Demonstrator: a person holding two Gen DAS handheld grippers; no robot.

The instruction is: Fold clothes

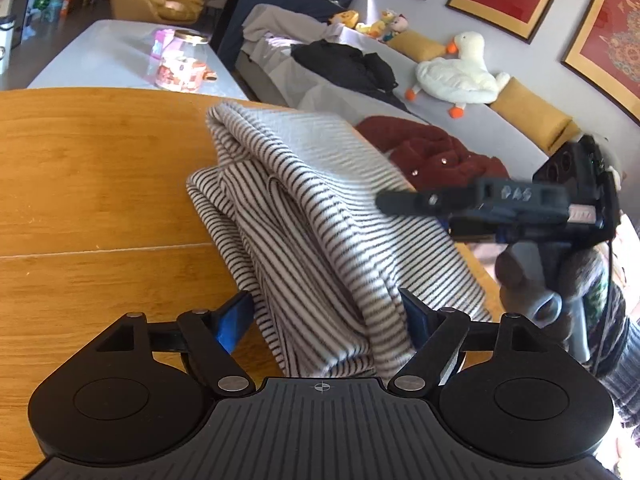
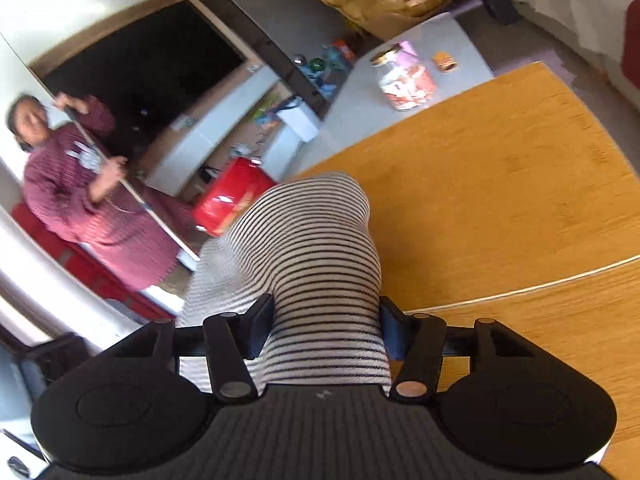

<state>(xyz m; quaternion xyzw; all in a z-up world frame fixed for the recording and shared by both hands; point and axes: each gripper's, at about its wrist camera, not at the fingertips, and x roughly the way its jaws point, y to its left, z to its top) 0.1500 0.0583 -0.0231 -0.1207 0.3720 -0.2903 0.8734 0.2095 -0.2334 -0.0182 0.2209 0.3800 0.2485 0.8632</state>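
While bunched on table, striped garment (image 1: 320, 216) fills both grippers' jaws

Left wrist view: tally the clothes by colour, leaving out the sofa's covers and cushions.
Black-and-white striped garment: 1
Black garment: 1
Dark red fleece garment: 1
Total: 3

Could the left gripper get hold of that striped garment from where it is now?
Probably yes. The striped garment already lies bunched between the open fingers of the left gripper on the table, with nothing in between. The right gripper is off to one side.
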